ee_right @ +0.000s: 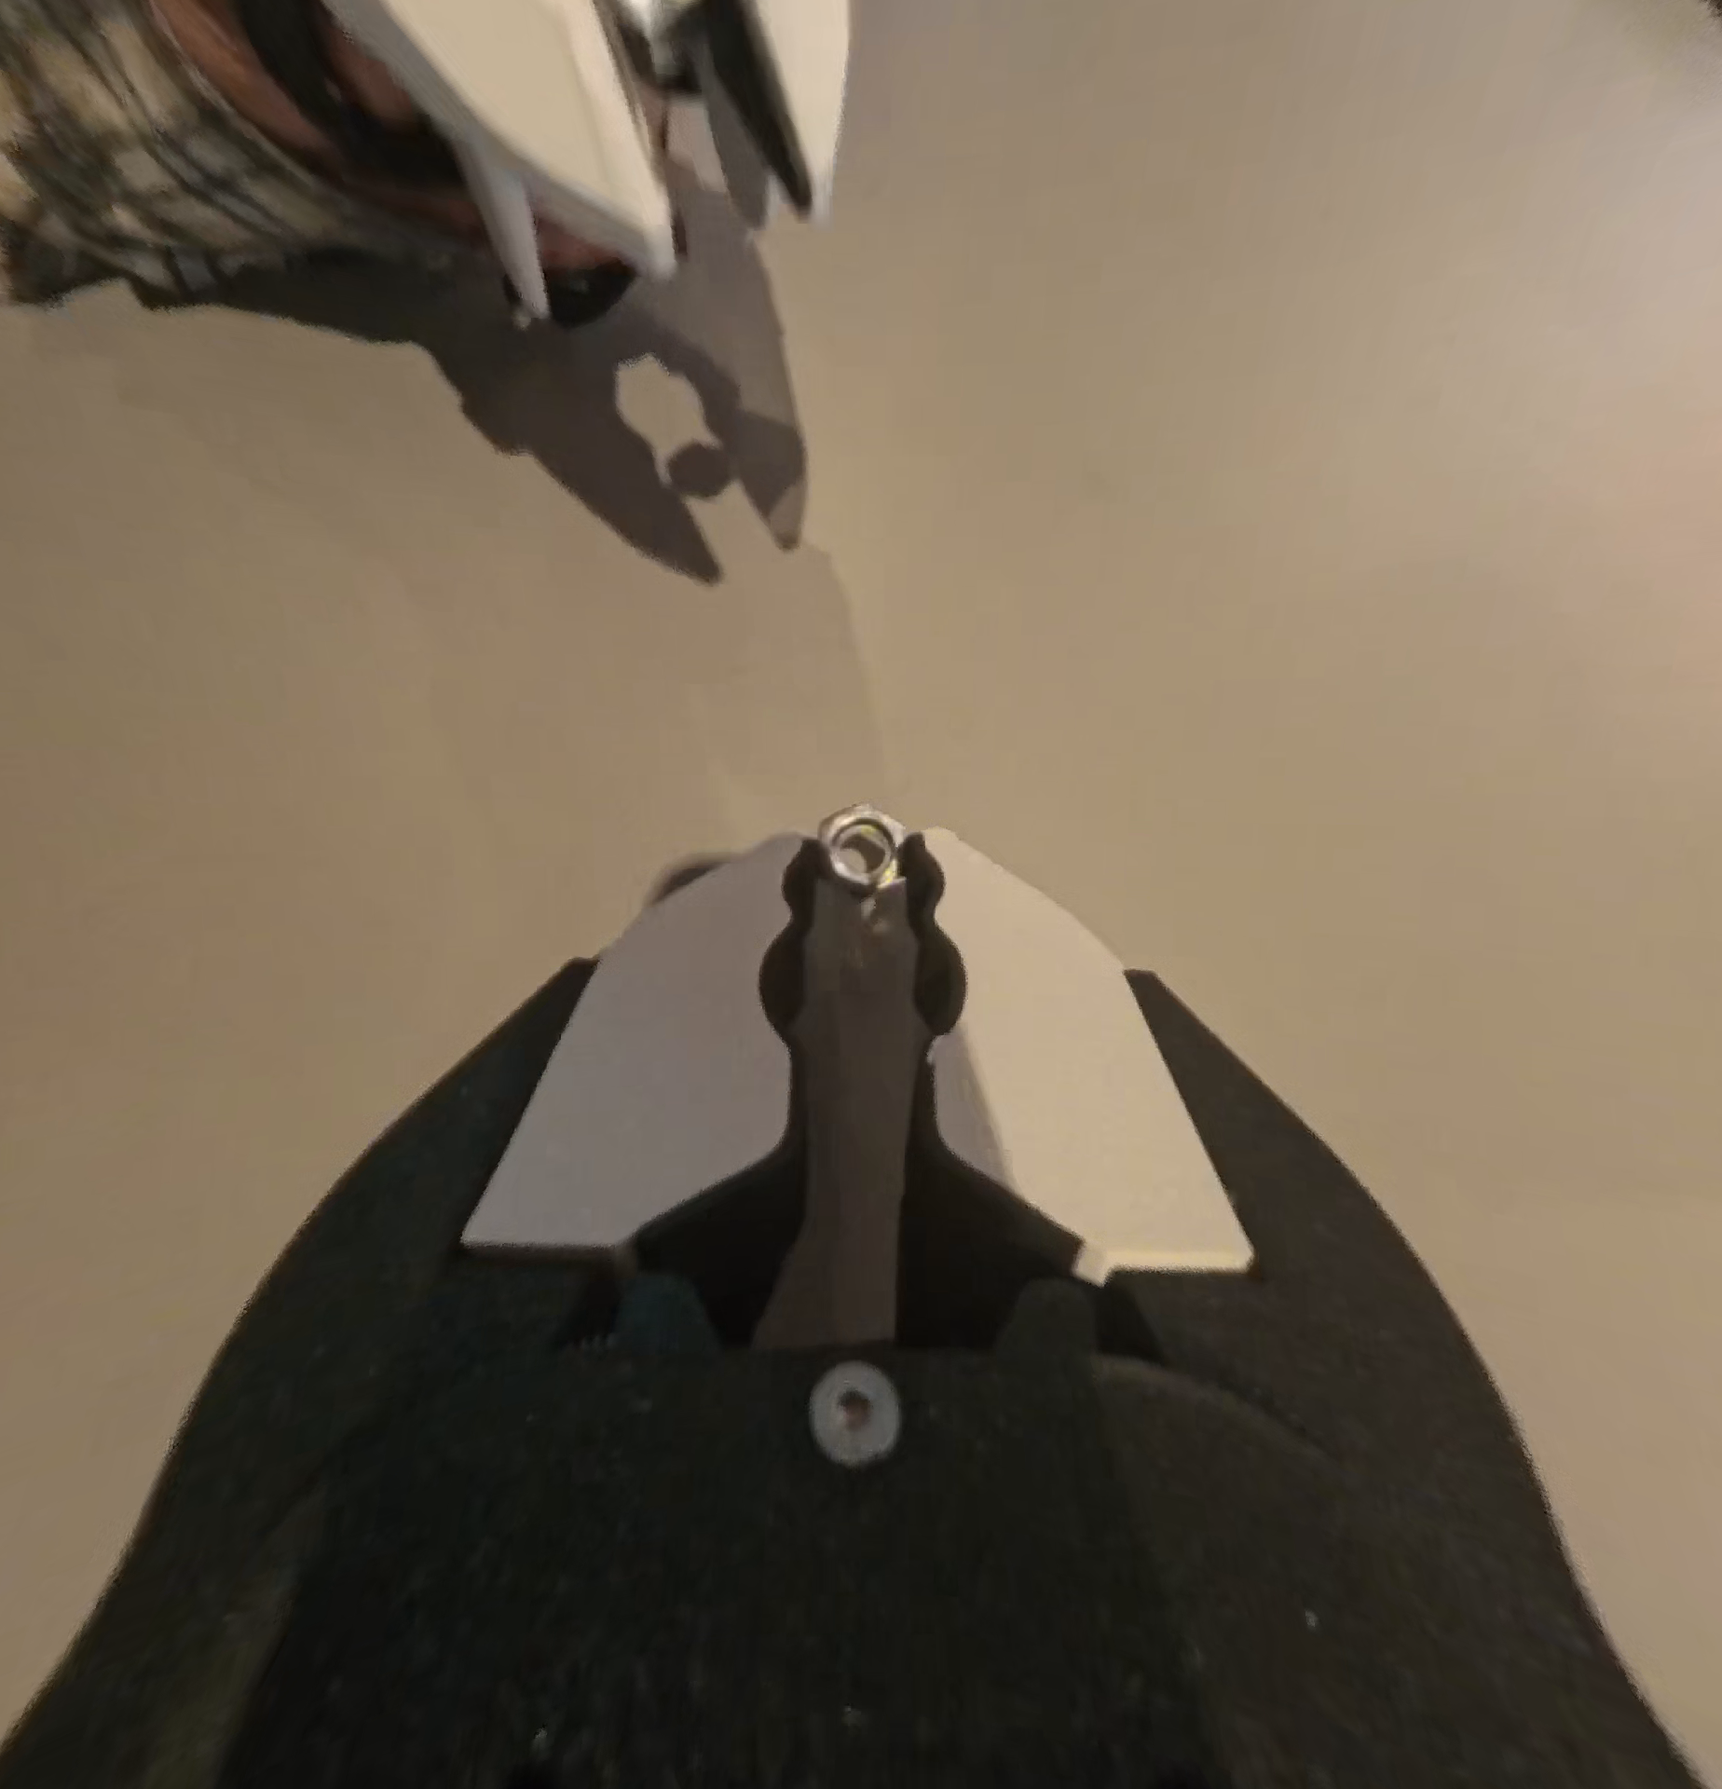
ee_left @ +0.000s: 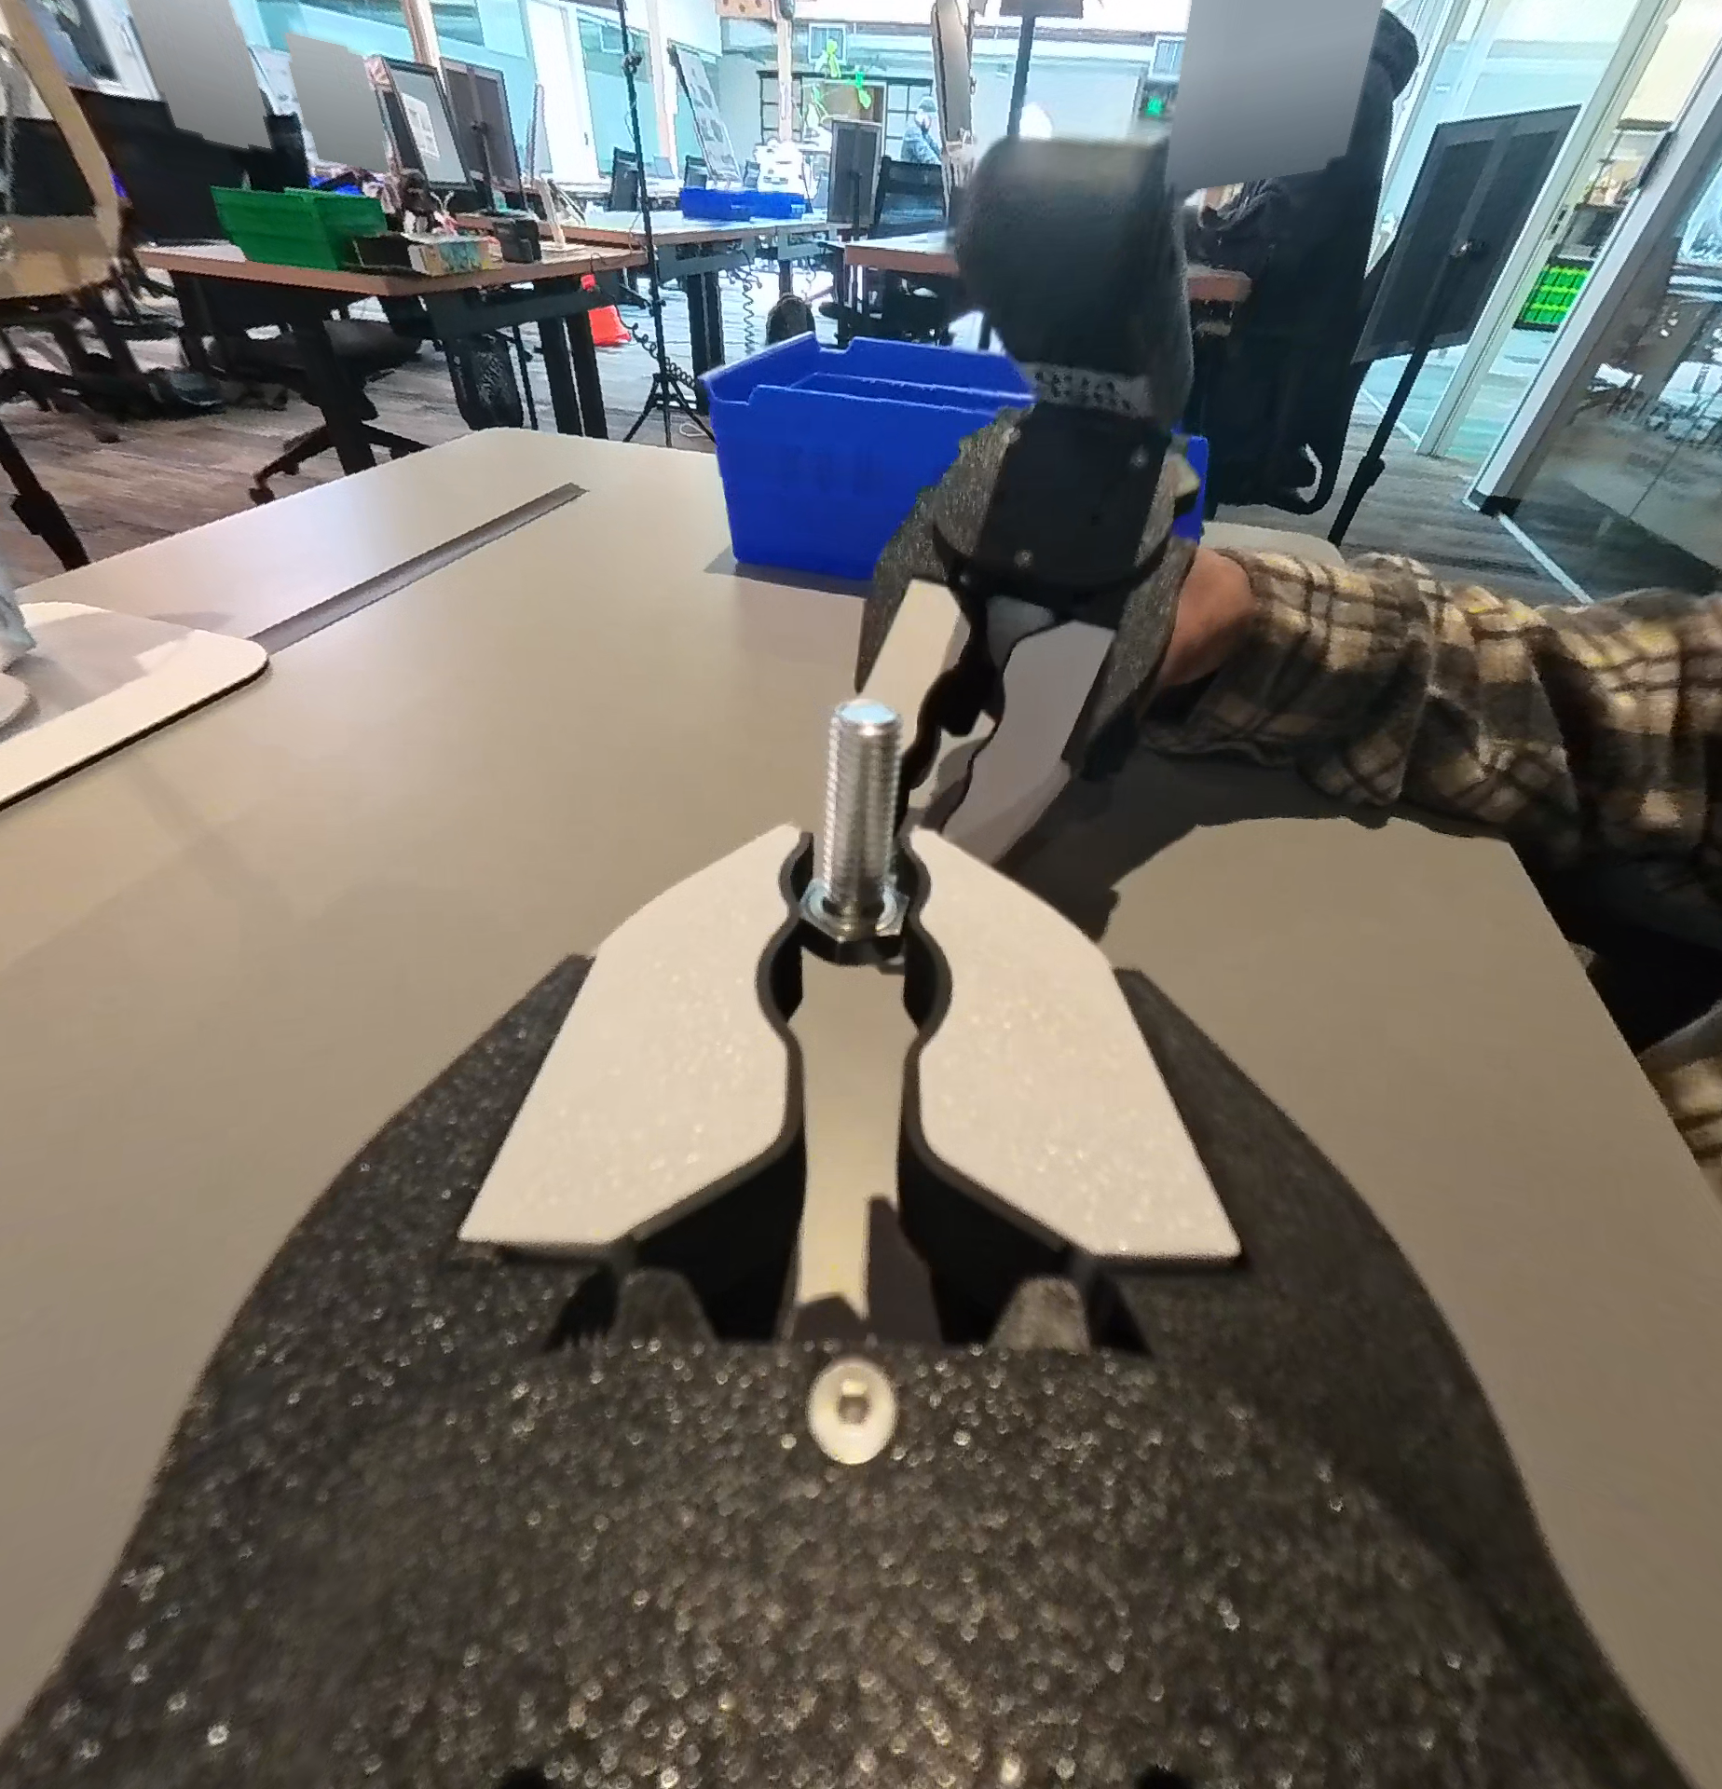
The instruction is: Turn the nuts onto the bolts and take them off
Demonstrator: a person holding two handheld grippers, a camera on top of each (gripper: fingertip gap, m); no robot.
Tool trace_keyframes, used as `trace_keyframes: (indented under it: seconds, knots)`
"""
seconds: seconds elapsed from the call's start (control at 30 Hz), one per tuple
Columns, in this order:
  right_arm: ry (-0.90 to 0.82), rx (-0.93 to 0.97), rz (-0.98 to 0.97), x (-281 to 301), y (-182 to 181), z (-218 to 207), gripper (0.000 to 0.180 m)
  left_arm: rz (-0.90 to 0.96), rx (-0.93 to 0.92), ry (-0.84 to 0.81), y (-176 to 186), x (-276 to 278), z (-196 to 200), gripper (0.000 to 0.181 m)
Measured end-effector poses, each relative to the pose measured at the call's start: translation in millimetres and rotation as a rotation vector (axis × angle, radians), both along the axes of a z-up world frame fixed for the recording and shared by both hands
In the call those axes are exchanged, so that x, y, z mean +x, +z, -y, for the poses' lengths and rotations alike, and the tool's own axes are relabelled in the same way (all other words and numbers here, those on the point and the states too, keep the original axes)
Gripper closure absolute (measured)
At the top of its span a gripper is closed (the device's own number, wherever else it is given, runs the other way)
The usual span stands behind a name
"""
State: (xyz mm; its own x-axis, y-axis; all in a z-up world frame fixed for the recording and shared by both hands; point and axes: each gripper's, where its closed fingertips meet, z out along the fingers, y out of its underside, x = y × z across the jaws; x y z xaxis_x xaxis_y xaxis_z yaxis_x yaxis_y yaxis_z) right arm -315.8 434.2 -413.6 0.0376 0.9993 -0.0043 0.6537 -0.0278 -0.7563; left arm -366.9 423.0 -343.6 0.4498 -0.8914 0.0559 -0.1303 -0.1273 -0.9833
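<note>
My left gripper [ee_left: 852, 871] is shut on the hex head of a silver bolt [ee_left: 865, 803] and holds it upright, thread up, above the grey table [ee_left: 354, 871]. My right gripper [ee_right: 859, 862] is shut on a small silver nut [ee_right: 859, 844] at its fingertips, hole facing the camera, over the table [ee_right: 1225, 484]. In the left wrist view the right gripper [ee_left: 944, 803] points down just behind and to the right of the bolt; the nut is hidden there. In the right wrist view the left gripper [ee_right: 712, 232] shows blurred at the top edge.
A blue bin [ee_left: 818, 484] stands at the table's far edge. A white flat base [ee_left: 112, 697] lies at the left, and a dark slot [ee_left: 421, 571] runs across the table. A plaid sleeve [ee_left: 1467, 697] reaches in from the right, by the table's right edge. The grippers' ends are close to 9 cm from one another.
</note>
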Motion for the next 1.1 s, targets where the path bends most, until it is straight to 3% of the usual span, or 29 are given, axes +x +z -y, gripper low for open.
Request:
trace_keyframes:
  seconds: [0.1,0.23,0.33,0.67,1.1]
  knots:
    - [-0.034,-0.021,-0.068,-4.4,26.7,-1.7,0.163,-0.026,0.011,0.002,-3.8,1.2,0.2,0.165]
    - [0.033,-0.042,-0.194,-21.9,95.2,16.0,0.163,-0.029,0.026,-0.014,-2.5,5.4,4.5,0.165]
    - [0.092,0.021,-0.127,-37.1,118.9,27.3,0.163,-0.038,0.04,-0.02,-1.3,8.7,7.8,0.165]
    - [0.203,0.092,0.127,-61.8,110.9,38.2,0.163,-0.128,0.092,-0.003,-5.1,13.5,10.9,0.166]
    - [0.239,0.068,0.165,-65.9,104.3,37.9,0.163,-0.167,0.105,0.013,-6.1,13.0,10.5,0.166]
